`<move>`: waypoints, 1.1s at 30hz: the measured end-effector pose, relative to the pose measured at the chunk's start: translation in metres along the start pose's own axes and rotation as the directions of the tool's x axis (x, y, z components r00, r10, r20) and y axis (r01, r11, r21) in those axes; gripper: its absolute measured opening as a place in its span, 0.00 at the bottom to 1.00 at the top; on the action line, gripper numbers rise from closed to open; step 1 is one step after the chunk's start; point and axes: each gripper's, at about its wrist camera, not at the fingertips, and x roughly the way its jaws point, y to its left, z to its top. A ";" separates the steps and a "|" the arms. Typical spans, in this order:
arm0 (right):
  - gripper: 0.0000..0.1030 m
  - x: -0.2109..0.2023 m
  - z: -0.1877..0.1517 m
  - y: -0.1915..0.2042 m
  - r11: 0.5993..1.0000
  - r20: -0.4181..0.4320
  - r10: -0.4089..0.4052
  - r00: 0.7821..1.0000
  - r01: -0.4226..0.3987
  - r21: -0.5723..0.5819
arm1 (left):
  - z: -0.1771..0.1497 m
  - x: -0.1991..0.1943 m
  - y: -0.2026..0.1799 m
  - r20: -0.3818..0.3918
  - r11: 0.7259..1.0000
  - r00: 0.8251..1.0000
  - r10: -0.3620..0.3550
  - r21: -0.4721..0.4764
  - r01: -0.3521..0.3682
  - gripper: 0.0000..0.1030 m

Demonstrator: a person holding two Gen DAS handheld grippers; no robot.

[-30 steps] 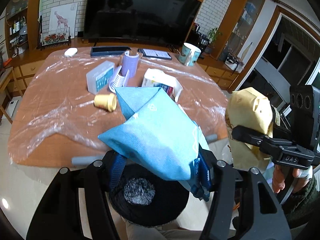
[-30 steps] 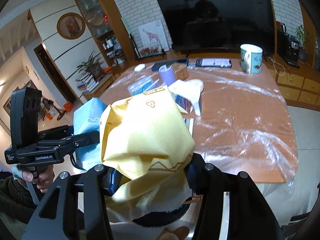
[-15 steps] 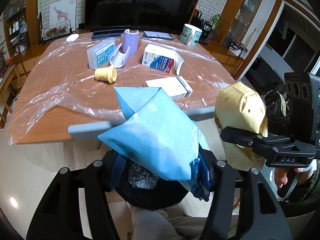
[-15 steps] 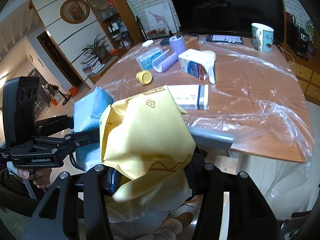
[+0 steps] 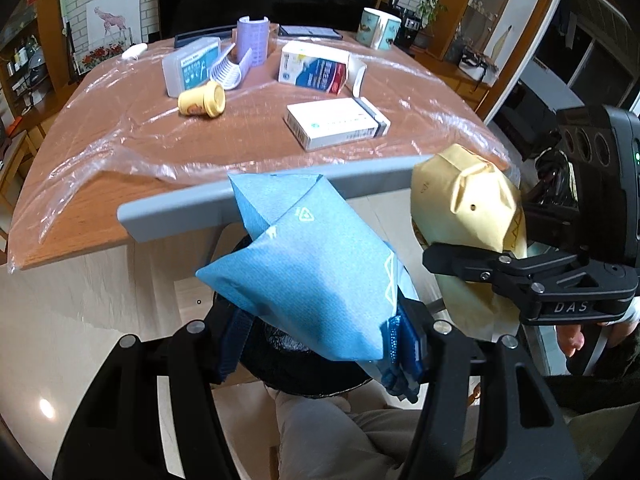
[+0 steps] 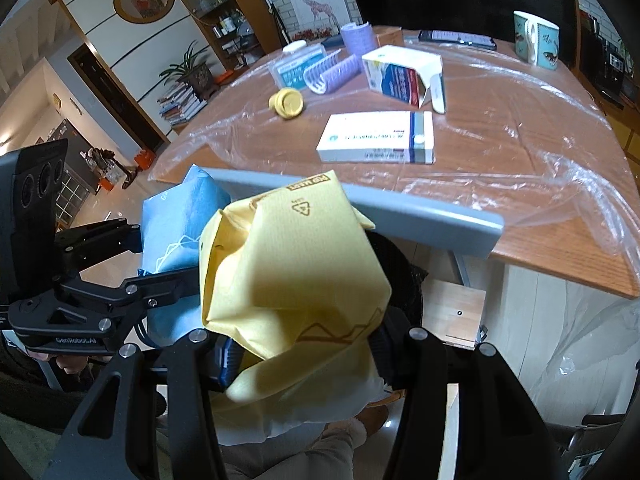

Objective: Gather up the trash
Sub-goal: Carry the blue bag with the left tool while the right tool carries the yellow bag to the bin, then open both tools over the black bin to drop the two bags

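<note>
The left gripper (image 5: 320, 344) pinches a crumpled blue paper bag (image 5: 316, 280) just above the round black trash bin (image 5: 280, 364) that stands on the floor beside the wooden table (image 5: 248, 148). The right gripper (image 6: 304, 344) clamps a crumpled yellow paper bag (image 6: 292, 272) over the same bin, just beside the blue one. A white flat carton (image 5: 336, 122) lies on the table beyond the bin.
</note>
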 end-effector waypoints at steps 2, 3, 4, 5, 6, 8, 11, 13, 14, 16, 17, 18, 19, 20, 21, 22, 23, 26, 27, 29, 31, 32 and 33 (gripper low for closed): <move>0.50 0.005 -0.001 0.001 1.000 -0.013 -0.005 1.000 0.005 -0.005 | -0.002 0.004 0.000 -0.012 1.000 1.000 0.003 0.006 -0.003 0.60; 0.50 0.007 -0.002 0.000 1.000 -0.018 -0.005 1.000 0.005 -0.004 | -0.002 0.006 0.001 -0.017 1.000 1.000 0.004 0.007 -0.003 0.60; 0.50 0.009 -0.003 -0.001 1.000 -0.025 -0.005 1.000 0.005 -0.002 | -0.004 0.008 0.001 -0.026 1.000 1.000 0.004 0.008 -0.004 0.60; 0.50 0.011 -0.005 -0.001 1.000 -0.031 -0.006 0.999 0.006 0.001 | -0.005 0.010 0.002 -0.032 1.000 0.999 0.005 0.009 -0.005 0.60; 0.50 0.013 -0.005 -0.002 1.000 -0.036 -0.007 0.999 0.007 0.002 | -0.005 0.012 0.002 -0.036 1.000 0.999 0.006 0.011 -0.006 0.60; 0.50 0.018 -0.008 -0.004 1.000 -0.050 -0.013 0.999 0.014 0.006 | -0.007 0.016 0.002 -0.048 1.000 0.999 0.008 0.015 -0.007 0.60; 0.50 0.026 -0.010 -0.006 1.000 -0.066 -0.019 0.998 0.020 0.015 | -0.009 0.023 0.002 -0.064 1.000 0.998 0.008 0.020 -0.007 0.60; 0.50 0.034 -0.010 -0.008 0.999 -0.077 -0.024 0.997 0.026 0.019 | -0.009 0.029 0.001 -0.074 1.000 0.997 0.011 0.025 -0.009 0.60; 0.50 0.037 -0.011 -0.009 0.999 -0.081 -0.027 0.996 0.029 0.020 | -0.008 0.032 0.001 -0.077 1.000 0.997 0.013 0.027 -0.011 0.60; 0.50 0.042 -0.012 -0.011 0.999 -0.090 -0.034 0.995 0.036 0.023 | -0.008 0.037 0.001 -0.083 1.000 0.996 0.015 0.029 -0.012 0.60; 0.50 0.045 -0.013 -0.012 0.999 -0.094 -0.036 0.995 0.038 0.024 | -0.009 0.039 0.001 -0.086 0.999 0.996 0.016 0.031 -0.013 0.60; 0.50 0.048 -0.013 -0.012 0.999 -0.100 -0.041 0.994 0.043 0.025 | -0.008 0.041 0.001 -0.088 0.999 0.996 0.018 0.033 -0.015 0.60; 0.50 0.051 -0.013 -0.013 0.999 -0.104 -0.044 0.994 0.047 0.026 | -0.008 0.044 0.000 -0.092 0.999 0.996 0.020 0.036 -0.017 0.60; 0.50 0.053 -0.014 -0.014 0.998 -0.108 -0.045 0.993 0.048 0.028 | -0.008 0.047 0.000 -0.095 0.999 0.995 0.023 0.039 -0.019 0.60; 0.50 0.056 -0.014 -0.015 0.998 -0.113 -0.045 0.993 0.049 0.032 | -0.008 0.049 -0.001 -0.100 0.999 0.995 0.025 0.040 -0.021 0.60; 0.50 0.059 -0.014 -0.016 0.998 -0.115 -0.046 0.992 0.050 0.033 | -0.008 0.052 0.000 -0.104 0.999 0.994 0.026 0.041 -0.022 0.60; 0.50 0.062 -0.014 -0.018 0.998 -0.119 -0.047 0.992 0.052 0.036 | -0.009 0.053 -0.001 -0.107 0.999 0.994 0.027 0.043 -0.022 0.60; 0.50 0.069 -0.014 -0.019 0.997 -0.127 -0.052 0.991 0.057 0.041 | -0.010 0.059 -0.001 -0.120 0.998 0.992 0.034 0.054 -0.027 0.60; 0.50 0.071 -0.014 -0.021 0.997 -0.131 -0.054 0.990 0.060 0.044 | -0.009 0.061 -0.002 -0.123 0.998 0.992 0.037 0.058 -0.030 0.60; 0.50 0.077 -0.014 -0.024 0.997 -0.137 -0.060 0.989 0.066 0.044 | -0.009 0.065 -0.001 -0.130 0.997 0.991 0.044 0.067 -0.036 0.60; 0.50 0.079 -0.014 -0.025 0.997 -0.143 -0.066 0.988 0.072 0.039 | -0.009 0.069 0.001 -0.137 0.997 0.989 0.047 0.069 -0.038 0.60; 0.50 0.080 -0.014 -0.024 0.996 -0.146 -0.069 0.987 0.075 0.037 | -0.010 0.071 0.001 -0.141 0.997 0.989 0.049 0.070 -0.039 0.60; 0.50 0.083 -0.014 -0.024 0.996 -0.149 -0.074 0.986 0.080 0.033 | -0.010 0.073 0.002 -0.144 0.997 0.988 0.051 0.071 -0.041 0.60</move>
